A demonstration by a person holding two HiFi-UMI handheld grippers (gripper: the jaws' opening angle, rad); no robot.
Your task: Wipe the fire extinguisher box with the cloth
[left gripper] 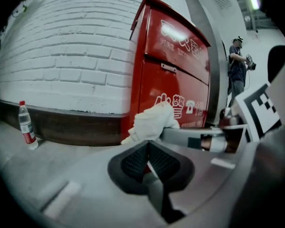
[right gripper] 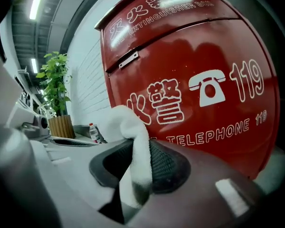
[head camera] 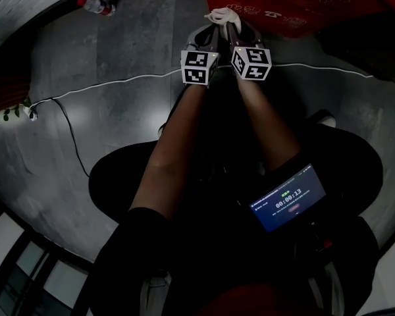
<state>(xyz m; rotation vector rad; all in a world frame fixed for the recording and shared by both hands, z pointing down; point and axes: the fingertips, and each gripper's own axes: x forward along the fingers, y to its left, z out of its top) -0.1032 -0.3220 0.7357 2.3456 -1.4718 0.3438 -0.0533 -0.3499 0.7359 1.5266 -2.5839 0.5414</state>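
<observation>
Cloth (right gripper: pixel 126 122) pinched between jaws of right gripper (right gripper: pixel 135 151), just before fire extinguisher box (right gripper: pixel 204 56); left gripper (left gripper: pixel 148 156) closed tight, empty.

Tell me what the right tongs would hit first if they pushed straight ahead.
The red box, on its front face. The cloth clamped in the right tongs sticks out ahead, so it would likely touch first. The gap is hard to judge.

My head view was underexposed: the floor (head camera: pixel 118 117) showed only soft grey sheen, and the phone screen (head camera: pixel 288 197) glowed brightest. Both gripper views were brighter, lit by ceiling strip lights (right gripper: pixel 37 1), with heavy fisheye bending and black corners. Glare streaked the fire extinguisher box (right gripper: pixel 194 80); the cloth (right gripper: pixel 133 141) read nearly blown white.
</observation>
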